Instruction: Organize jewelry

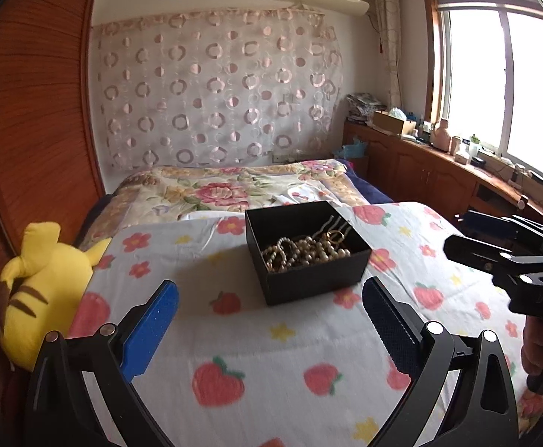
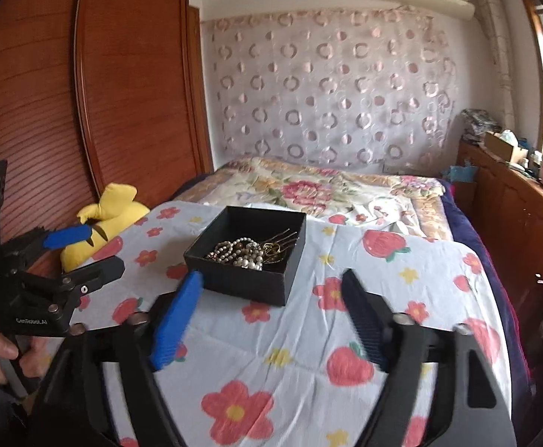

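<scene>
Item: black box (image 1: 308, 257) on the strawberry cloth (image 1: 234, 335), holding pearl strands (image 1: 305, 255) and a hairpin (image 2: 284, 240), heaped together. I held left gripper (image 1: 271, 320) and right gripper (image 2: 271, 316) wide open, empty. Sorting undetermined.

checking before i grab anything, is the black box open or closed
Open: the black box has no lid on, and the pearl strands inside show from above.

My left wrist camera looks forward along its fingers, low over the strawberry-print cloth (image 1: 271, 335), facing the open black cardboard box (image 1: 308, 279) nearby. My right looks likewise from further right; both share box (image 2: 249, 283), cloth (image 2: 308, 354), headboard wall.
</scene>
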A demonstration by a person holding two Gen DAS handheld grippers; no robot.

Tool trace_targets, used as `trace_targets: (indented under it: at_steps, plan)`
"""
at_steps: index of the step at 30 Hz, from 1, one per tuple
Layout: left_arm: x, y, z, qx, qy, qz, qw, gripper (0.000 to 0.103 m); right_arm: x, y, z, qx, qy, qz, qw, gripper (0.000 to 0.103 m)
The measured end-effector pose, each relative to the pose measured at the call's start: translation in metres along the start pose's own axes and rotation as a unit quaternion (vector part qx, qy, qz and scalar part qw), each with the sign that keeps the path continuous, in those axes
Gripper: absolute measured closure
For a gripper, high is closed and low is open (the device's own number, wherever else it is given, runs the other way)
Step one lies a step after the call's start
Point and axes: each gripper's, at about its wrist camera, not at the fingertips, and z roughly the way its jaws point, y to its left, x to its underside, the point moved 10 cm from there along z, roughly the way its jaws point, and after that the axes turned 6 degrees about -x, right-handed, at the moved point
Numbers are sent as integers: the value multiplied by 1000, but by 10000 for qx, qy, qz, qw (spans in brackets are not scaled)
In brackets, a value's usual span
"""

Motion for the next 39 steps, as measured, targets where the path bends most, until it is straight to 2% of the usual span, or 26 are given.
trace_targets:
  at_steps: [3, 8, 14, 26, 30, 39]
  plan:
    - [9, -2, -13, -58, 53, 23, 10000, 8, 6, 2, -18, 142, -213, 79, 9996, 2]
    - [18, -2, -35, -228, -26, 19, 9997, 8, 22, 1, -37, 310, -335, 257, 9986, 2]
    - [25, -3, -44, -287, -75, -16, 9996, 8, 25, 0, -51, 442, -493, 366, 9971, 2]
    - [28, 1, -47, -353, -75, -109, 9993, 8, 26, -3, -56, 646, -577, 369, 9956, 2]
    - [25, 1, -52, -330, -215, -117, 9992, 8, 28, -4, -55, 659, -572, 376, 9955, 2]
    - [24, -1, -56, -349, -263, -90, 9990, 8, 28, -5, -56, 715, -609, 360, 9949, 2]
